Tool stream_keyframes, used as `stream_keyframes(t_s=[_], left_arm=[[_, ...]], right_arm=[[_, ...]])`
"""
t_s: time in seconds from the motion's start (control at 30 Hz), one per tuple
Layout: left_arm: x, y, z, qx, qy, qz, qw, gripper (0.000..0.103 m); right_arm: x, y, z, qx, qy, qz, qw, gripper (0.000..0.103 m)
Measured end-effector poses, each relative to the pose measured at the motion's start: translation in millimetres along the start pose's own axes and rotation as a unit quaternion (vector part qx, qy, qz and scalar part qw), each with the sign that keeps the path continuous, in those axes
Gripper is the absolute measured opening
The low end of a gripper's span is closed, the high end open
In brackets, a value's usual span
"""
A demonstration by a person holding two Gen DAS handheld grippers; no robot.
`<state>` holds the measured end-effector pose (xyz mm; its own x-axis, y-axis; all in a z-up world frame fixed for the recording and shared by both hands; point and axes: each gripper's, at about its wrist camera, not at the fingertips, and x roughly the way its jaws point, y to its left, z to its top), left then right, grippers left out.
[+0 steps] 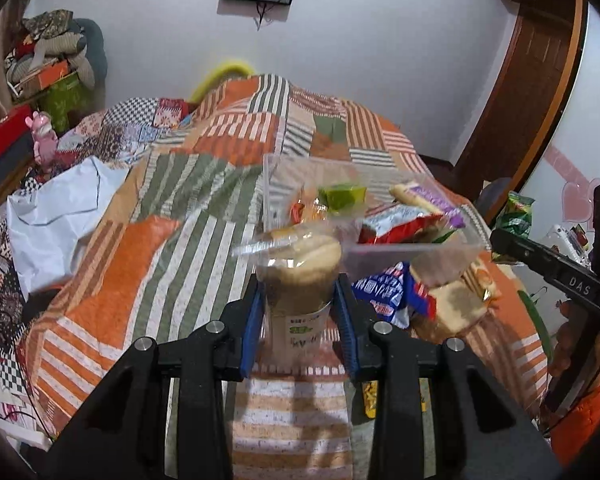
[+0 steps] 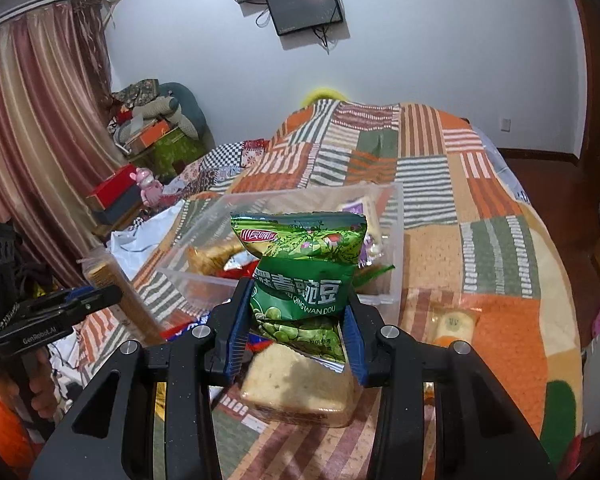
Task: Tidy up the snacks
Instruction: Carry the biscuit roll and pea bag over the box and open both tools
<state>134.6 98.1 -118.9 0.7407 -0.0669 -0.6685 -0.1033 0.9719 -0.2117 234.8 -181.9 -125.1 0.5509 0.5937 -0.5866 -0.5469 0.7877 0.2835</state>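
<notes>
My left gripper (image 1: 300, 304) is shut on a clear pack of round biscuits (image 1: 302, 276), held above the bed just in front of a clear plastic box (image 1: 272, 184). The box holds several snack packs, among them a red one (image 1: 396, 228). My right gripper (image 2: 296, 320) is shut on a green pea bag (image 2: 304, 272), held up in front of the same box (image 2: 396, 240). A wrapped bread slice (image 2: 296, 392) lies under it on the bed. The biscuit pack (image 2: 104, 276) and left gripper (image 2: 80, 300) show at the left of the right wrist view.
The bed has a striped patchwork cover (image 1: 172, 208). A blue snack pack (image 1: 384, 292) and a bread pack (image 1: 452, 304) lie beside the box. A small wrapped snack (image 2: 454, 324) lies to the right. White plastic bag (image 1: 60, 216), boxes and a pink toy (image 1: 44, 144) lie left.
</notes>
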Motion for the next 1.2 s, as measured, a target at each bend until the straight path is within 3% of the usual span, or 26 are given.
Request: stream_keyframes(t_s=[0.6, 1.2], left_arm=[[-18.0, -15.6, 59.8, 0.036, -0.068, -0.010, 0.9970, 0.034], [68.7, -4.4, 92.4, 0.021, -0.001, -0.003, 0.9998, 0.034]], right_arm=[[5.1, 3.5, 30.4, -0.008, -0.032, -0.001, 0.999, 0.038], [53.3, 7.8, 52.1, -0.018, 0.008, 0.012, 1.000, 0.038]])
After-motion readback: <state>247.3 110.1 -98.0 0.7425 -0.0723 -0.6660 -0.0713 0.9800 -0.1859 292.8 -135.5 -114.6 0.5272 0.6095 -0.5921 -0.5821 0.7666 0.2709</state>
